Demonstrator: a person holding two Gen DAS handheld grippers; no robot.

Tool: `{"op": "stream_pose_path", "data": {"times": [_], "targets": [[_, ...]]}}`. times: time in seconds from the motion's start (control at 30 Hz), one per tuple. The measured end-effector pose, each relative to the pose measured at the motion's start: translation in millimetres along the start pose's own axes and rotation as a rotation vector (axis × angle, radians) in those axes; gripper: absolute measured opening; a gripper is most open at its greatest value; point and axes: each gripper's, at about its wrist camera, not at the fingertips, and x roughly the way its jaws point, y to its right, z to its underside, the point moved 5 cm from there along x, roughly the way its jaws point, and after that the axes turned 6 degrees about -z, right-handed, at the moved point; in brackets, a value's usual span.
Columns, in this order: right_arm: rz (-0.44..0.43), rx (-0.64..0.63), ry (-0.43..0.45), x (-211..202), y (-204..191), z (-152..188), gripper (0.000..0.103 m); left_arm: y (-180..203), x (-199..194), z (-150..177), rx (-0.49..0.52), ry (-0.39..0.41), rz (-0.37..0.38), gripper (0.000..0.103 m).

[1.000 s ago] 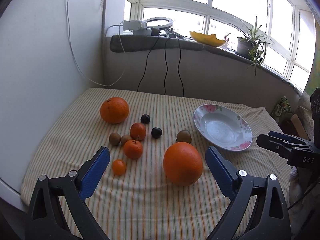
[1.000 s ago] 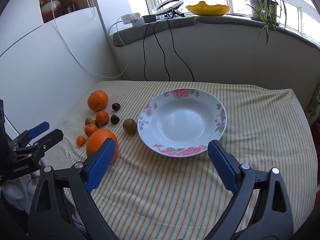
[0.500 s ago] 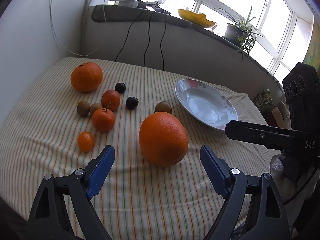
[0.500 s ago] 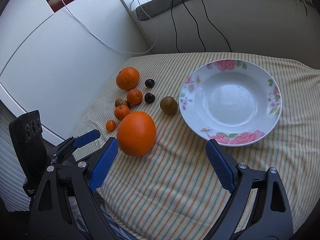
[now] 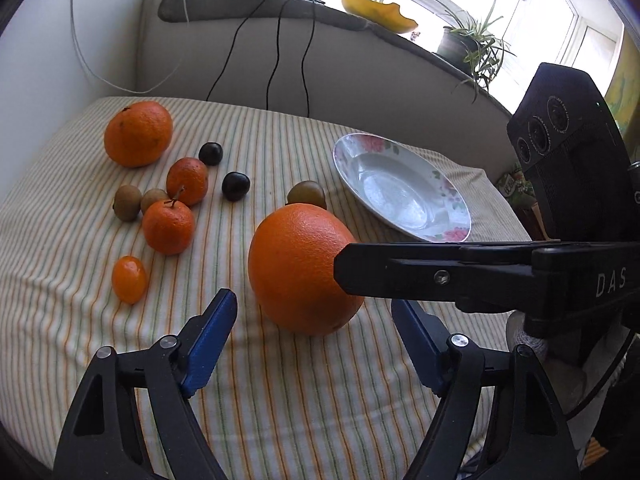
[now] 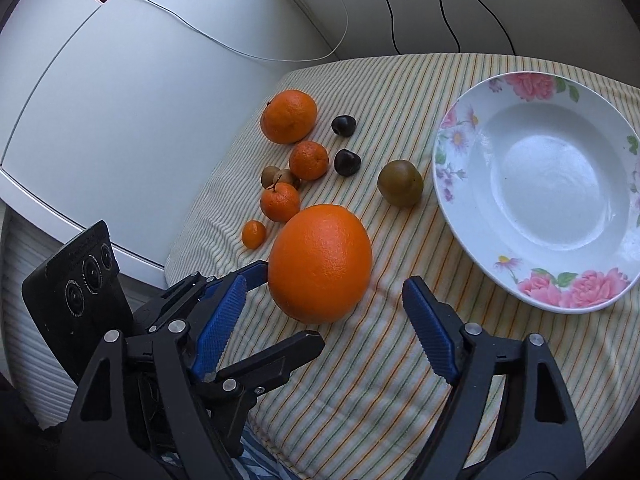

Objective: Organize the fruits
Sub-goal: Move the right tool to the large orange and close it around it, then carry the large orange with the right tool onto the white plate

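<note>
Black-framed claw (image 5: 312,344) with ribbed blue pads (image 5: 210,342), silver screws, "DAS" lettering

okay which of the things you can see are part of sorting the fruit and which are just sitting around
Part of the job: big orange, smaller orange, two mandarins, kumquat, two dark plums, green-brown fruit, floral plate, both open grippers.

Just sitting around: potted plant, yellow dish, cables.

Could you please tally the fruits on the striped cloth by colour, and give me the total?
Orange: 5, from the big orange to the tiny one.
Brown or olive: 3, including the olive fruit by the plate.
Dark, near black: 2, such as the dark fruit.
Total: 10 fruits, none on the plate.
</note>
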Motion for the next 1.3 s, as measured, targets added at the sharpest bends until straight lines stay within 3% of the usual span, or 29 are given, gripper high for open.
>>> {"op": "stream_pose_path", "data": {"times": [0.27,0.5,1.3], "targets": [[-0.008,0.002,-0.052,21,2,-2,0.078,0,12,-4,-0.003,-0.015,0.014,0.072],[-0.019,-0.005,-0.072,32,-1,-5,0.068,-3,19,-3,-0.010,-0.024,0.008,0.066],[0.017,-0.058,-0.062,23,-9,-3,0.067,3,12,-8,-0.006,-0.011,0.002,0.066]]}}
